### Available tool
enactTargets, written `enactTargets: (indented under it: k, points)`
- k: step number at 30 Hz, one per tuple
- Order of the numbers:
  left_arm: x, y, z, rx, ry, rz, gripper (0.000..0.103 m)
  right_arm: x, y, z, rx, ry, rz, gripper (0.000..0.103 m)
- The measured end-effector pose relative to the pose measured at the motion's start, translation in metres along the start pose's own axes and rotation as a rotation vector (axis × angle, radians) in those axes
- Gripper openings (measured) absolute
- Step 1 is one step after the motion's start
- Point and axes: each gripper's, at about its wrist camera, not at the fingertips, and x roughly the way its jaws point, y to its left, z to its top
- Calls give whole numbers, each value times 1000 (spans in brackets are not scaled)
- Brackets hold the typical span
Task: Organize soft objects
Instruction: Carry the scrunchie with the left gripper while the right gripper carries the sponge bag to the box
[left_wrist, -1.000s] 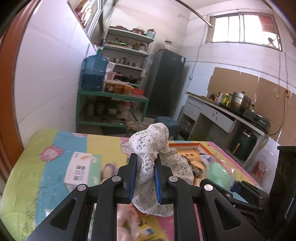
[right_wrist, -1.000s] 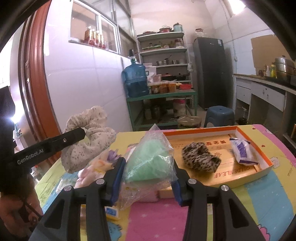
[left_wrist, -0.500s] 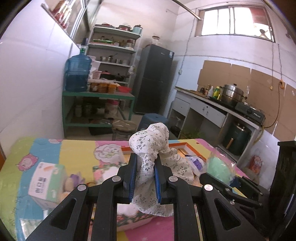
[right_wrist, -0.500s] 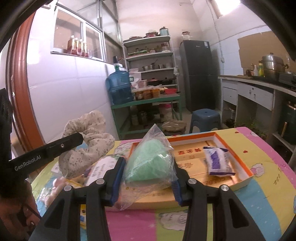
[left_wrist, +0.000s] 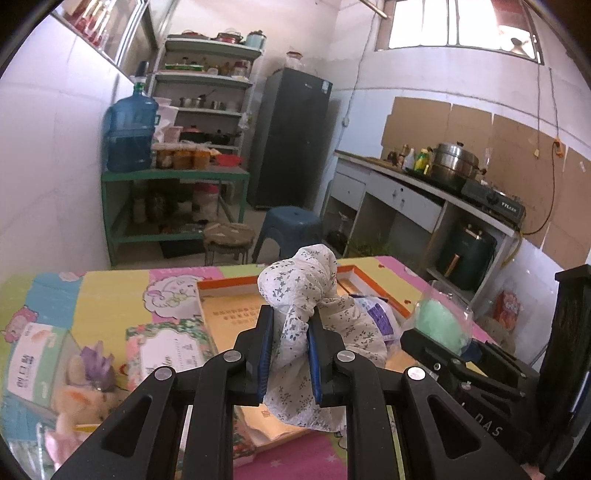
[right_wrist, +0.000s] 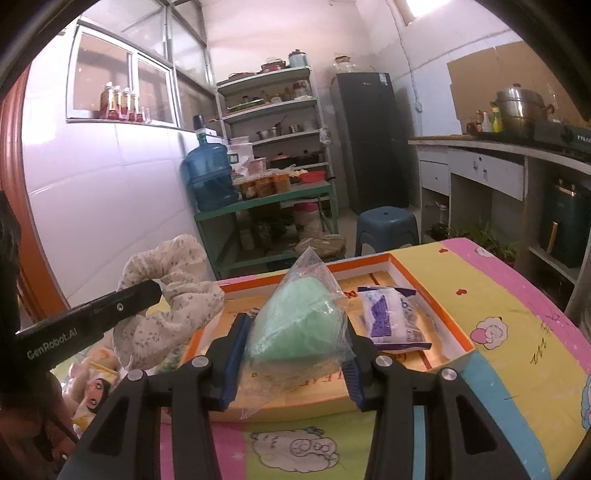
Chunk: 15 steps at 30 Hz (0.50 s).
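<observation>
My left gripper is shut on a white floral cloth and holds it above the near left part of the orange-rimmed box. The cloth also shows in the right wrist view. My right gripper is shut on a green soft item in a clear plastic bag, held over the front of the box. The bag also shows at the right of the left wrist view. A white and purple packet lies inside the box.
A colourful cartoon cloth covers the table. A plush toy, a tissue pack and a flat printed box lie at the left. Behind the table are a blue stool, a green shelf and a counter.
Both grippers have moved to the right over the orange box, each keeping its hold. The leopard-print item in the box a second ago is now out of sight.
</observation>
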Motion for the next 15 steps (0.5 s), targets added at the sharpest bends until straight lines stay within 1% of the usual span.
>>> enactTargets:
  k: [5,15]
  points:
    - [21,-6,-7,-4,40,-1,17,9,-14,-4,17,20,-9,46]
    - [50,-12,-19,-9,93,5,17,27,-31,-13,47,59,-19,46]
